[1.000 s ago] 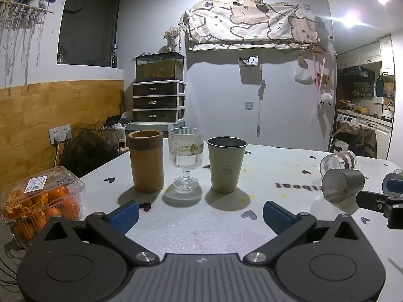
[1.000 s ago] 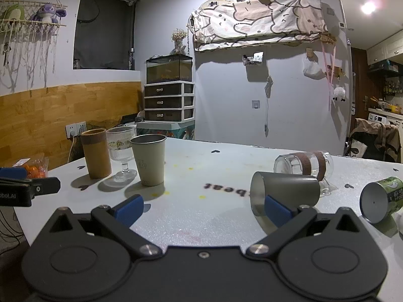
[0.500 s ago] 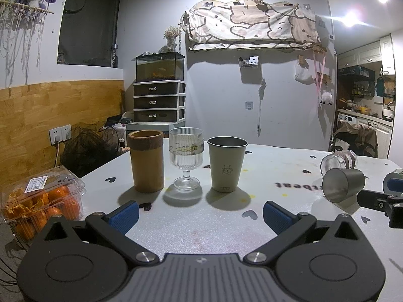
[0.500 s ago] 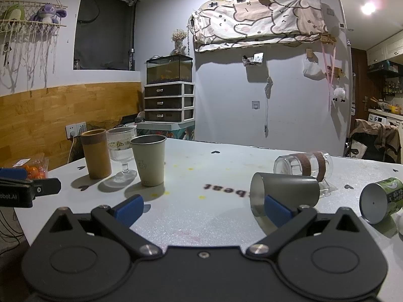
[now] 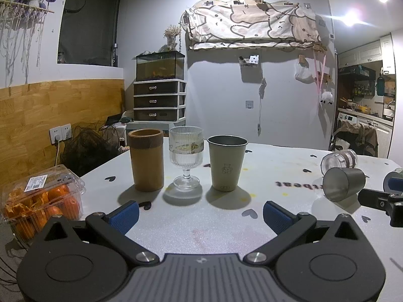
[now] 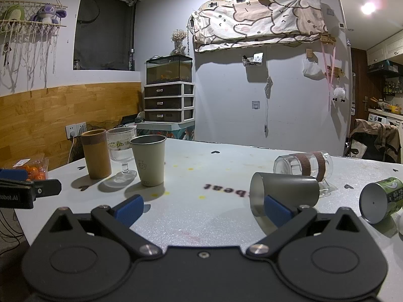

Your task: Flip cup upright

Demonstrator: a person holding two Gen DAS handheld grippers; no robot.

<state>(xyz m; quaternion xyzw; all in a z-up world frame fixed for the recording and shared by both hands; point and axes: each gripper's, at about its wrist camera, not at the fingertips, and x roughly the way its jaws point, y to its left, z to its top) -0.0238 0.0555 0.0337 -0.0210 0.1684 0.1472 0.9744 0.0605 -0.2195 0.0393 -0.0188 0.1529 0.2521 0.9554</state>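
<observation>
We have not grabbed yet. The gray metal cup [image 6: 284,193] lies on its side at 2 o'clock. Our right gripper [image 6: 203,204] and left gripper [image 5: 200,212] are spread wide, holding nothing. Next we must reach around the cup.

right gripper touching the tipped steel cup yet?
Cannot tell. In the right wrist view the right gripper is open and one fingertip overlaps the steel cup; no gap or contact shows.

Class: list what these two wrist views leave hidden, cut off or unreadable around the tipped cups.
1. Right wrist view: the grey metal cup has its lower front hidden behind a blue fingertip.
2. Right wrist view: the green can shows blurred label print.
3. Left wrist view: the same can is mostly hidden behind the right gripper.
4. Right wrist view: the clear glass is partly hidden by the metal cup.
</observation>
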